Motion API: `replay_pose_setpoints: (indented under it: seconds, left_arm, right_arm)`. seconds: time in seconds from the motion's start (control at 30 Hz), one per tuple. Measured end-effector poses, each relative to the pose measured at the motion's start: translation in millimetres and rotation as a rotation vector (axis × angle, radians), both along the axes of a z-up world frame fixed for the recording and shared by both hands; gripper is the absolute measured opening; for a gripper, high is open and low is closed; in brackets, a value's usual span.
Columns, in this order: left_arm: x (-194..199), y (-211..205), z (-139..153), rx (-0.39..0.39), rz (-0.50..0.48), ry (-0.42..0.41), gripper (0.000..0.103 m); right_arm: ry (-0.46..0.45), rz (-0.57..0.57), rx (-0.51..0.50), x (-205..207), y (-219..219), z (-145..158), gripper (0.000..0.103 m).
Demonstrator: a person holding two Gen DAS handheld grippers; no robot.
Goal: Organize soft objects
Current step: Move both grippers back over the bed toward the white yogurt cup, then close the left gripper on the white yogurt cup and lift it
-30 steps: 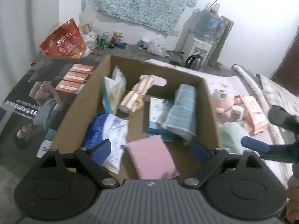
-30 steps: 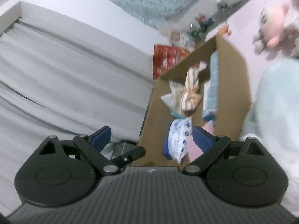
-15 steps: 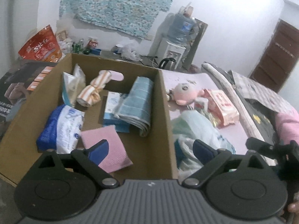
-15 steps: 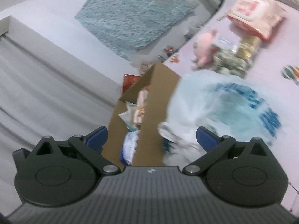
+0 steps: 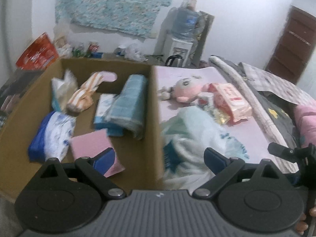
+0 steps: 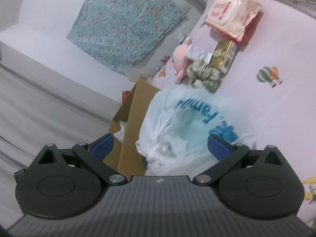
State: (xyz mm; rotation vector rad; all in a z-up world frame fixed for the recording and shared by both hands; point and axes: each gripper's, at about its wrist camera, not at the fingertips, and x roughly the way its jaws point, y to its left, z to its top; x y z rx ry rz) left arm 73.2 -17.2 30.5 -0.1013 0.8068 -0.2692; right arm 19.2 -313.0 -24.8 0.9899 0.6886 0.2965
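Note:
A cardboard box (image 5: 156,98) stands to the left of a pink mat (image 5: 256,130). It holds a rolled blue towel (image 5: 128,104), a pink cloth (image 5: 90,144), a striped orange cloth (image 5: 85,94) and a blue-white pack (image 5: 51,136). A white plastic bag (image 5: 197,130) with blue lettering lies on the mat against the box. My left gripper (image 5: 160,158) is open and straddles the box's right wall. My right gripper (image 6: 161,145) is open wide, with the plastic bag (image 6: 187,122) lying loose between its fingers. A pink plush (image 5: 185,92) and a pink wipes pack (image 5: 231,100) lie farther back.
Beyond the bag on the mat (image 6: 276,118) lie a green scrunchie (image 6: 205,73), a gold packet (image 6: 223,55) and the wipes pack (image 6: 231,13). A water dispenser (image 5: 183,39) stands at the back wall. A red bag (image 5: 37,55) and small clutter sit behind the box. Grey curtain (image 6: 39,108) hangs left.
Both views have swung from the box toward the mat. The plastic bag has come between the right gripper's fingers, and the left gripper now straddles the box's right wall.

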Motion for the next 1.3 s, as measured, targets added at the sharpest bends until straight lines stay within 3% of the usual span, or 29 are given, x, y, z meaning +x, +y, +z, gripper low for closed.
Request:
replay_pose_setpoints:
  seconds: [0.33, 0.5, 0.73, 0.87, 0.97, 1.1, 1.3]
  left_arm:
    - [34.0, -79.1, 11.0, 0.05, -0.174, -0.039, 0.098]
    - [62.0, -114.0, 10.1, 0.108, -0.208, -0.048, 0.098]
    - [134.1, -156.5, 7.4, 0.038, -0.261, 0.133, 0.098]
    - [196.2, -185.0, -12.9, 0.029, -0.202, 0.259, 0.098]
    - [234.8, -202.6, -34.9, 0.075, -0.136, 0.314, 0.095]
    - [268.7, -220.5, -63.9, 0.161, -0.081, 0.354, 0.082]
    - [282.8, -226.1, -85.9, 0.14, -0.052, 0.404, 0.06]
  right_arm:
    - [0.019, -0.085, 0.067, -1.6, -47.4, -26.5, 0.102]
    - [0.022, -0.105, 0.085, 4.6, -60.4, -35.5, 0.102]
    - [-0.007, -0.082, 0.05, 30.8, -67.0, -33.9, 0.102]
    - [-0.009, -0.068, 0.077, 41.1, -62.5, -41.4, 0.102]
    - [0.012, -0.059, 0.093, 44.1, -59.9, -50.3, 0.102]
    - [0.029, -0.068, 0.107, 42.4, -62.4, -57.9, 0.102]
    - [0.039, -0.106, 0.116, 38.2, -76.0, -64.1, 0.102]
